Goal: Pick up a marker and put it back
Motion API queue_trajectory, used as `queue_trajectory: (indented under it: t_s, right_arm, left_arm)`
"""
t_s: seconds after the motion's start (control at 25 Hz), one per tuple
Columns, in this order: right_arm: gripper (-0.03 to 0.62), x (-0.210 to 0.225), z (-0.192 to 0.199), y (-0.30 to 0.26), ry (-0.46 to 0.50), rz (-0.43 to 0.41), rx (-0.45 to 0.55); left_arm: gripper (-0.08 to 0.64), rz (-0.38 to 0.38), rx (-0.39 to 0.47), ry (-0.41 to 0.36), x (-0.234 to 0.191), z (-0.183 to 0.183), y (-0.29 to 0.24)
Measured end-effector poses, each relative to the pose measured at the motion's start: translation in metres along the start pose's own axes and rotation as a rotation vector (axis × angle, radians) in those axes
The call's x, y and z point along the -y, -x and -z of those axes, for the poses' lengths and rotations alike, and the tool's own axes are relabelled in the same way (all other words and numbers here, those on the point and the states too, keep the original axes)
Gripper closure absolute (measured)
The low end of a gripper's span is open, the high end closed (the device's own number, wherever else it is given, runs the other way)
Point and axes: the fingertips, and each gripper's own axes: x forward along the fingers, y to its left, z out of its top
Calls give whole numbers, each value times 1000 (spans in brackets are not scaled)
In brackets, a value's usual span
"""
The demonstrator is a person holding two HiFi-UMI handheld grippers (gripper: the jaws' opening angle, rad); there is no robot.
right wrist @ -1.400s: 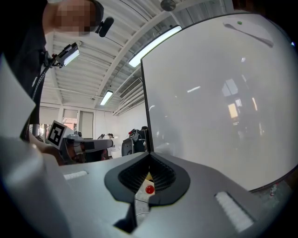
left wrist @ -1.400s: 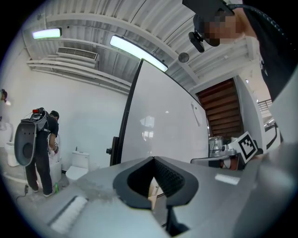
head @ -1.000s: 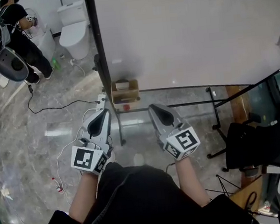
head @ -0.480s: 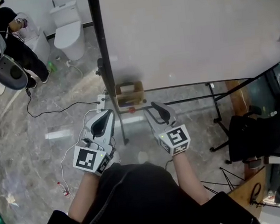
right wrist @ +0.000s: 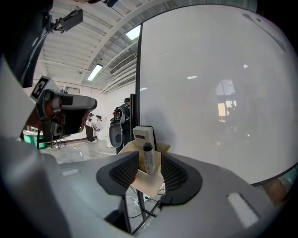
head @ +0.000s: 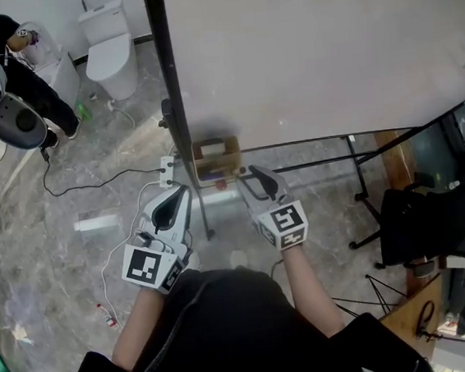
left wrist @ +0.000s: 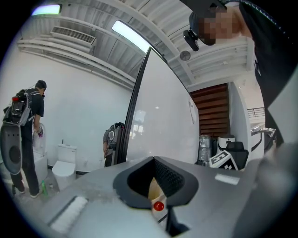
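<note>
- The right gripper [right wrist: 150,168] points at the lower left corner of the whiteboard [right wrist: 214,93]; its jaws have just been opening and now stand released, wide apart
- The marker [right wrist: 148,159], white with a dark cap, stands upright in the beige holder [right wrist: 145,185] fixed at that corner; in the right gripper view it shows in the gap between the jaws, and neither pad presses on it
- A white eraser [right wrist: 143,135] stands in the same holder just behind the marker, taller than it
- The left gripper [left wrist: 154,162] is held level beside the right one, a little further from the board; its jaws are clenched tip to tip with nothing in them; past them the holder and a small red round thing [left wrist: 159,206] show
- In the head view both grippers sit just short of the holder, left and right of it, above the marbled floor [head: 56,241]
- A black chair [head: 435,226] stands to the right; a toilet [head: 110,45] and a person with a backpack [head: 7,89] are well apart at the upper left; a cable [head: 100,182] trails across the floor
</note>
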Motion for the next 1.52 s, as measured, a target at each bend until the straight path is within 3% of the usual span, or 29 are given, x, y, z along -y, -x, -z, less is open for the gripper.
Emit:
queue_trajectory:
  t_s: [0.32,0.52,1.52]
  right_arm:
    - [434,-5,3,-13,18,-28,-33]
    - [506,-3,11,-16,49,-21,-62]
    - [515,-11,-55,15,98,-15,104]
  left_arm:
    - [554,-12,0,-7,-9,-5,-2]
    - [554,-18,6,-7,-13,-6,-3]
    - [554,24,37,-14,-6,-15,0]
